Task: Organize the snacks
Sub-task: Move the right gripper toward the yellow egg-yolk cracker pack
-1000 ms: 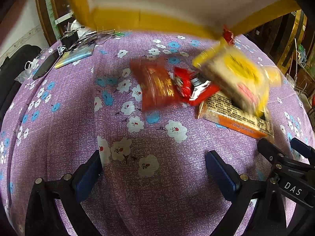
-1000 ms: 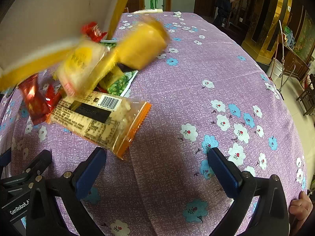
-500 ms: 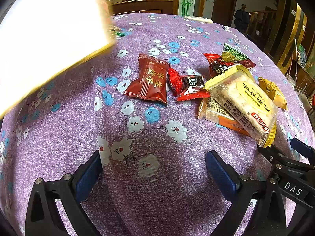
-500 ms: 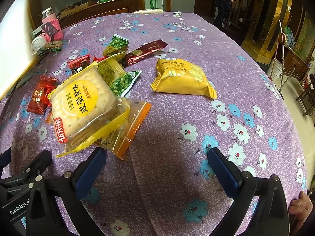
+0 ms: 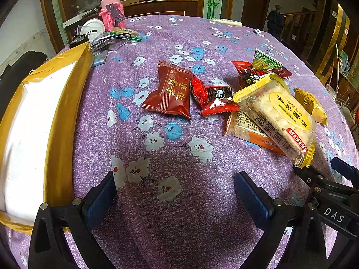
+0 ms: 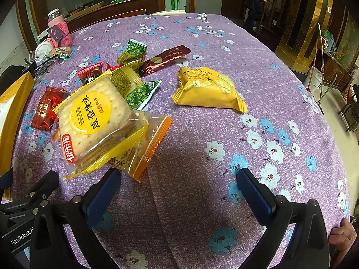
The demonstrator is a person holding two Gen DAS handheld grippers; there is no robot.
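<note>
Several snack packets lie loose on the purple flowered tablecloth. A dark red packet and small red candies sit ahead of my left gripper, which is open and empty. A clear cracker pack with a yellow label lies on an orange-edged pack, just beyond the left finger of my open, empty right gripper. A yellow sandwich-cracker bag, green pea packets and a maroon stick lie farther off.
A white box with yellow taped edges rests at the table's left side. A pink-sleeved jar, a white lid and cables clutter the far left corner. A hand shows at the lower right. The table edge drops away on the right.
The box that hung tilted overhead, spilling snacks, has swung down to the left and now rests on the table. The falling packets have landed and lie still. Both grippers stayed put.
</note>
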